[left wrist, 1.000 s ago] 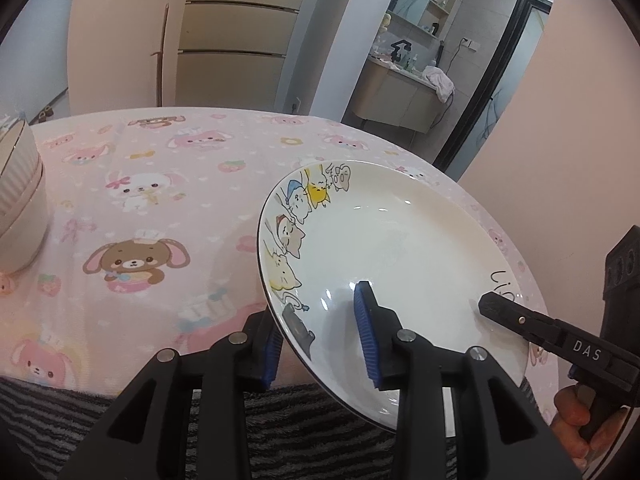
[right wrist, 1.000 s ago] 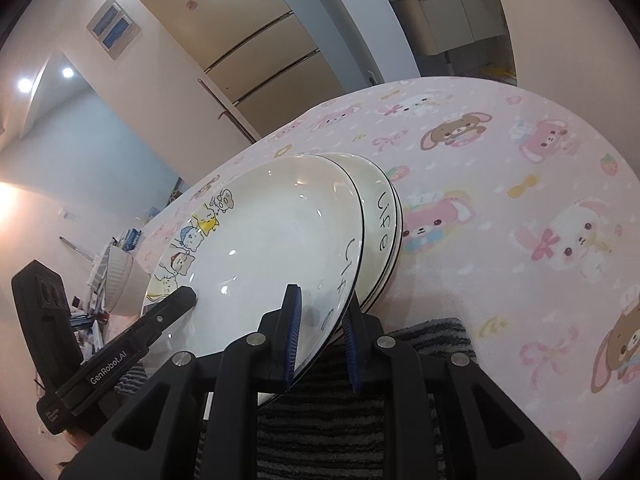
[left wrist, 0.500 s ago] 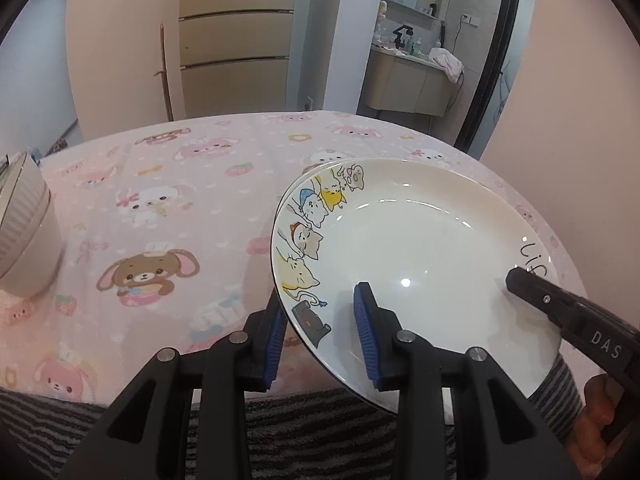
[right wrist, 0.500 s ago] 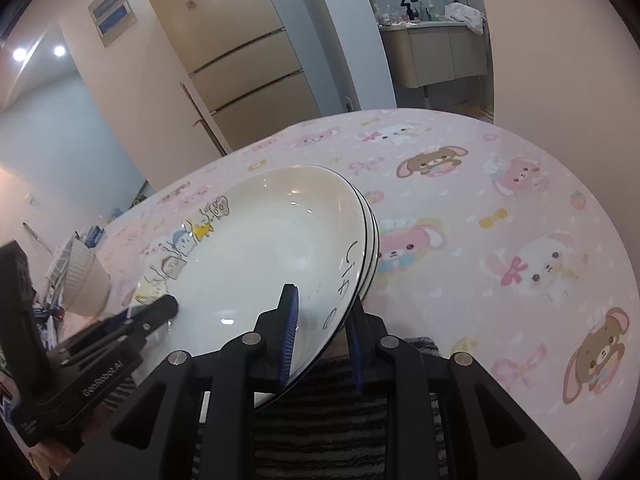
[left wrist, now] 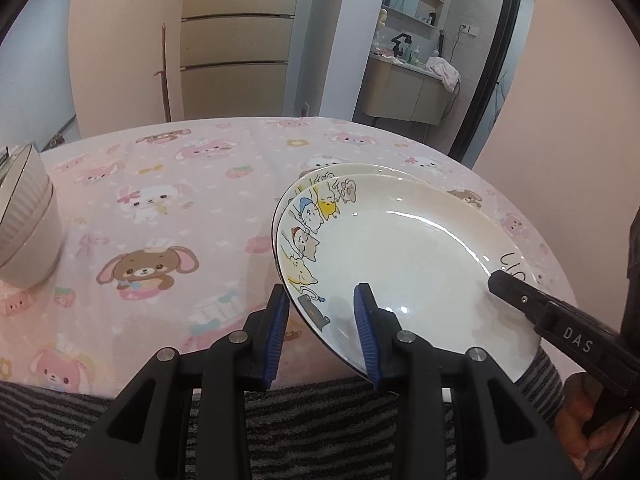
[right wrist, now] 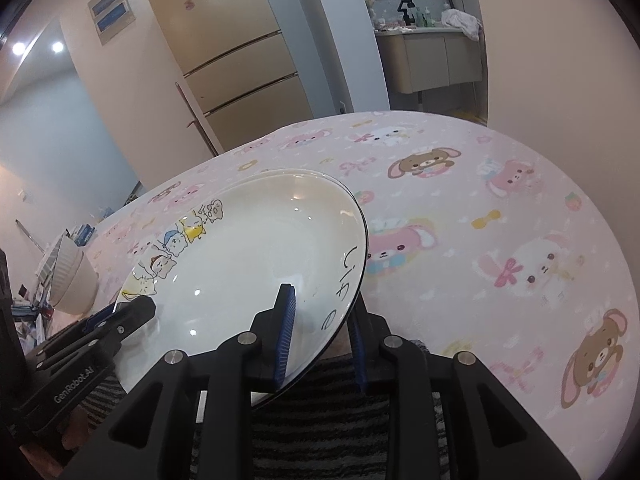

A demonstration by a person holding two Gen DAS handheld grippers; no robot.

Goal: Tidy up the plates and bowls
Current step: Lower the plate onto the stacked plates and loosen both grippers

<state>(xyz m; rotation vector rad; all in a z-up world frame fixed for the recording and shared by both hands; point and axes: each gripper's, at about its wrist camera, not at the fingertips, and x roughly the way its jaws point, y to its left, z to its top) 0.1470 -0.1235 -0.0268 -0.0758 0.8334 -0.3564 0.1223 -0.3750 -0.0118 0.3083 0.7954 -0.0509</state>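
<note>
A white plate with cartoon cats [left wrist: 404,264] rests on top of another like it, whose rim [left wrist: 348,168] shows just behind. My left gripper [left wrist: 322,328] straddles the top plate's near-left rim with its jaws spread wide apart. My right gripper [right wrist: 320,328] straddles the near-right rim of the same plate [right wrist: 248,256], jaws also spread. Each gripper shows in the other's view: the right [left wrist: 520,300] and the left [right wrist: 124,316]. A ribbed cream bowl stack [left wrist: 24,220] stands at the far left of the table.
The round table has a pink cartoon-animal cloth [left wrist: 168,208] and a grey striped mat [left wrist: 312,428] at its near edge. The bowl stack also shows in the right wrist view [right wrist: 72,276]. A wall is close on the right.
The plate has come down and levelled onto the lower plate. Both grippers' jaws have spread from the rim they were clamping.
</note>
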